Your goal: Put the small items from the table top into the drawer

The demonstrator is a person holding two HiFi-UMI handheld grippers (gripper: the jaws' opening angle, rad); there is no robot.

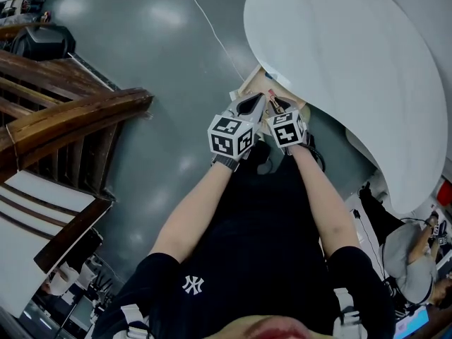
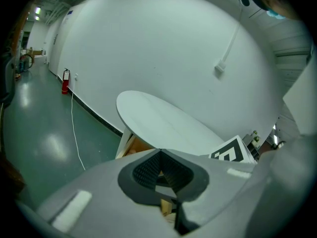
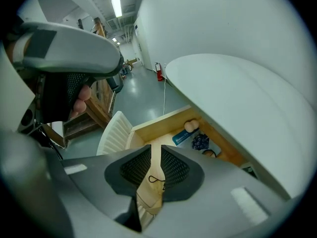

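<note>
Polished grey-green floor (image 1: 155, 41) spreads under a round white tabletop (image 1: 353, 55). Beneath the tabletop's near edge a pale wooden drawer (image 3: 158, 119) stands pulled open. Toward its back corner it already holds a blue packet (image 3: 184, 138), a dark blue bunch (image 3: 200, 142) and a beige rounded lump (image 3: 191, 126). Over the drawer's front part hangs the right claw (image 3: 155, 148), tilted steeply down. Between its ribbed pads sits the thing in hand, a small flat wooden piece (image 3: 151, 195). It is pale and smooth, narrow where it passes the pads and broader toward the camera, with a thin black cord looped on it. The pads stand a little apart and, as I read it, lie slack beside the wood rather than pinching it, so the piece looks released or close to it. I judge it light, stiff and thin. It is best taken across its flat faces at the narrow part, clear of the cord, which could snag on the pad ribs. Smooth wood may slide in a weak pinch, yet it needs no great force, and a short drop onto the drawer floor should do it no harm. At the drawer's edge just beside the right one, the left claw (image 2: 159, 151) is clenched with its tips meeting, and I can make out nothing held in it.
</note>
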